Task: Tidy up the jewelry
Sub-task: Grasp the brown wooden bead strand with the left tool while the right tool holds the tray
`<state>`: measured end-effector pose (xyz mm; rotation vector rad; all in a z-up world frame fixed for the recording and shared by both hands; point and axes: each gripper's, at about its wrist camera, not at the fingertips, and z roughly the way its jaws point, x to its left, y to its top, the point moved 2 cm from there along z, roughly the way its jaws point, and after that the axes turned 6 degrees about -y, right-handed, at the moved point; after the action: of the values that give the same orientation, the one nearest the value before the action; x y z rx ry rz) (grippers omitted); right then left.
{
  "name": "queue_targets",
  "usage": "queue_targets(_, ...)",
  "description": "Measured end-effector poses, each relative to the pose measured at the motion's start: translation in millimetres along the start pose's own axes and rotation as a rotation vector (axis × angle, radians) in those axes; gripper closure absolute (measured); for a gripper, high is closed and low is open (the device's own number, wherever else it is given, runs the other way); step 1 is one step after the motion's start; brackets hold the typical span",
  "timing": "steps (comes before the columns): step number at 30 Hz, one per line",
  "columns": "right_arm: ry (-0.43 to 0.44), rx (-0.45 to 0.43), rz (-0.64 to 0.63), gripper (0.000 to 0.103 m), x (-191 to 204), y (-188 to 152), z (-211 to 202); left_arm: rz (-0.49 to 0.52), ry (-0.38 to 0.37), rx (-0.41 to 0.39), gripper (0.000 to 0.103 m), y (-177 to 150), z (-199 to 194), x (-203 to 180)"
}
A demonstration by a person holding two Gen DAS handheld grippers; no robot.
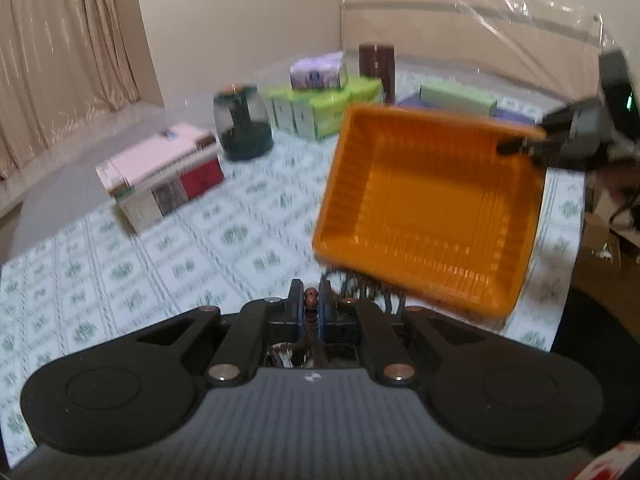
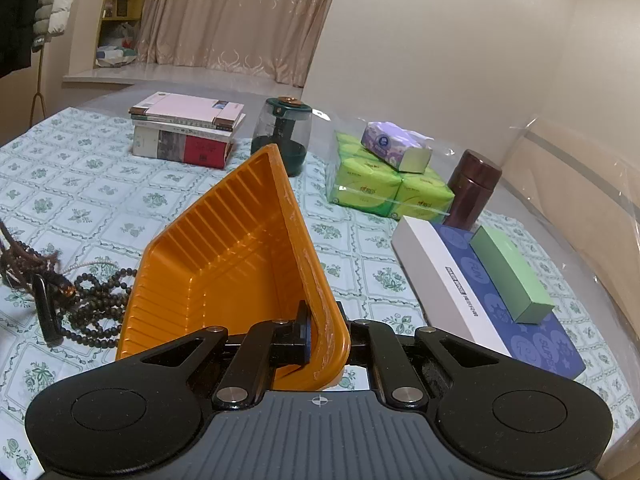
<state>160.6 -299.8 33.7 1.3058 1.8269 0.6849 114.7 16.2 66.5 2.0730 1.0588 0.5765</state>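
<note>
I log one table [image 2: 100, 184] under a pale green floral cloth. Lying directly on it: a stack of books [image 2: 186, 136] at the far side; a dark green jar [image 2: 282, 136] just beside them; green tissue packs [image 2: 384, 190]; a brown canister [image 2: 472, 188]; a flat blue-and-white box [image 2: 472, 304]; dark bead strands [image 2: 92, 304] heaped near the left edge
</note>
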Motion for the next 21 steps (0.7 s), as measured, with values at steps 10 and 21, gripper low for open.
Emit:
queue_targets(10, 0.004, -0.012, 0.000, 0.094, -2, 3, -3, 0.035, 0.007, -0.067, 0.097, 44, -27, 5)
queue_targets(21, 0.004, -0.016, 0.003, 0.094, -3, 3, -4, 0.057, 0.022, -0.173, 0.097, 88, -53, 10)
